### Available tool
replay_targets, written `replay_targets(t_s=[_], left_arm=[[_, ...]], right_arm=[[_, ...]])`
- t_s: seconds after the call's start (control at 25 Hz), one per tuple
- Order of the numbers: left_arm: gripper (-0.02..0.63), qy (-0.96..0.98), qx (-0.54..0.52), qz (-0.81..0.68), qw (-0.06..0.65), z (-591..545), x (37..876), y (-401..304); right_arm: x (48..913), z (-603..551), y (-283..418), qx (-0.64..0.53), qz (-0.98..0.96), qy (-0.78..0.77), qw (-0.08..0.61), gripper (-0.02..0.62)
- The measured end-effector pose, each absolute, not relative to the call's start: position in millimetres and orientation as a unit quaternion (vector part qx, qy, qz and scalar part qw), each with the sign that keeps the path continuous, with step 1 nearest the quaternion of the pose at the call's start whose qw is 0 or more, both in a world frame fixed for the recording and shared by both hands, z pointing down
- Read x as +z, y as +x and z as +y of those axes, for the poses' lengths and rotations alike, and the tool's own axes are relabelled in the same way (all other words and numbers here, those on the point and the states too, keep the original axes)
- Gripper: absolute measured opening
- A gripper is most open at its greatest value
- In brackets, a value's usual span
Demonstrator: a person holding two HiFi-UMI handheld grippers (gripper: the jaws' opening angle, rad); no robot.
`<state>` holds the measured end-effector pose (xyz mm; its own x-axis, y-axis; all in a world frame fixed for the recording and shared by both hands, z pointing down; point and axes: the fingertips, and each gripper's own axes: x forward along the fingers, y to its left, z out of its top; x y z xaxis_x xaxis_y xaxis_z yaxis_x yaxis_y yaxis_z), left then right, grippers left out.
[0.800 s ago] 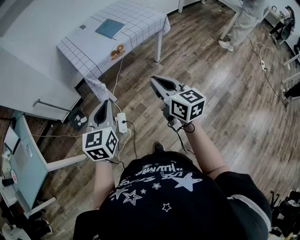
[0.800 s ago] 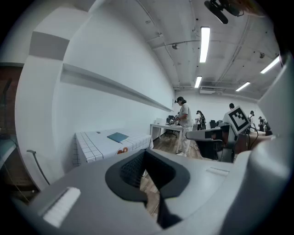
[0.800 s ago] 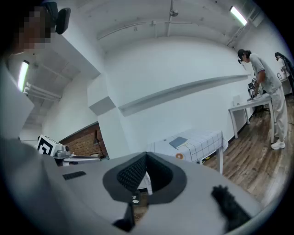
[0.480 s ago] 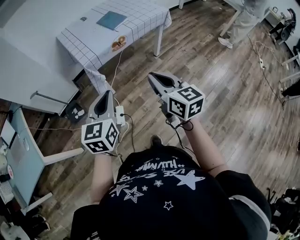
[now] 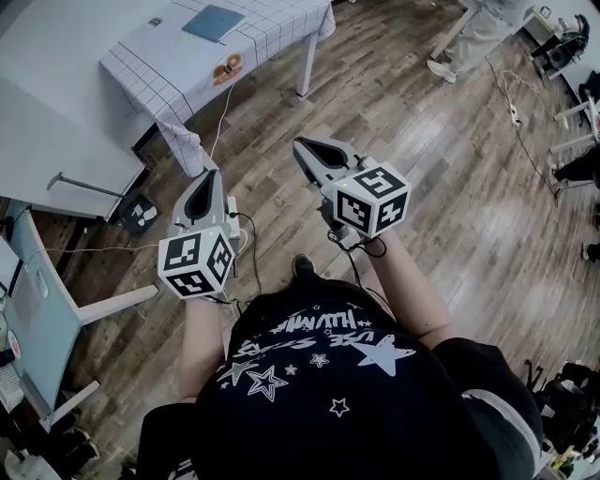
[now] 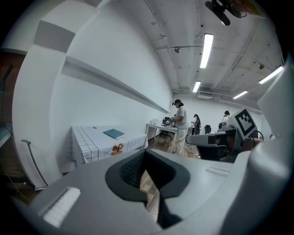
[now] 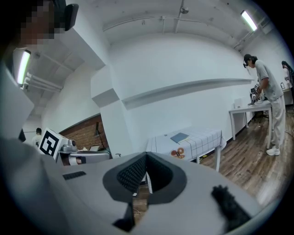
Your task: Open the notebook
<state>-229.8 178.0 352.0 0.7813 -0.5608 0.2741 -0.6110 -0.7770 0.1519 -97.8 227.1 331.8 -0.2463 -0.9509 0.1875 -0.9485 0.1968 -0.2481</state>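
Head view is showing you standing on the wooden floor [image 5: 450, 187], holding both grippers out in front of your chest, well apart from the cloth-covered table [image 5: 150, 66] at the upper left of the frame. The left gripper [image 5: 207, 178] is sitting at centre left, its tip pointing up the frame toward the hanging corner of the checked cloth. Its jaws are resting together with nothing between them; in the left gripper view the two tips are meeting above a small diamond-shaped gap. The right gripper [image 5: 309, 148] is sitting just right of centre, a little higher in the frame and angled toward the upper left. Its jaws are likewise pressing tip to tip, gripping nothing.

The notebook [image 5: 214, 21], blue-green and closed, is lying flat on the table near the top edge of the frame, far from both claws. An orange print [image 5: 225, 67] is showing on the cloth just below the notebook. A person [image 5: 483, 28] is standing at the upper right of the frame.
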Motion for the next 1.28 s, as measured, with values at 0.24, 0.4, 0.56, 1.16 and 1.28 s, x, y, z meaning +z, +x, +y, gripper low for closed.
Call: replay_targets(t_s=[0.24,0.4,0.56,1.16,1.28], left_arm=[[0.009,0.941,0.108,-0.305,0.099,178.7,345.2,-201.8],[0.009,0.94,0.112,-0.31,0.089,176.3,345.5,-185.3],[0.009,0.936,0.115,-0.325,0.077,175.2,345.2,-174.0],[0.009,0.923,0.127,-0.353,0.09,141.3,366.7,-163.4],[0.009,0.923,0.121,-0.354,0.092,121.5,367.5,-153.5]], right_arm=[[328.7,226.9,-79.5,-0.151,0.781,-0.605,0.011,0.015],[334.4,222.7,-66.7,-0.155,0.788,-0.596,0.018,0.015],[335.9,216.9,-45.8,-0.159,0.792,-0.589,0.023,0.015],[364.1,181.7,-12.3,-0.186,0.792,-0.581,0.02,0.017],[362.0,168.3,1.0,-0.185,0.786,-0.59,0.018,0.017]])
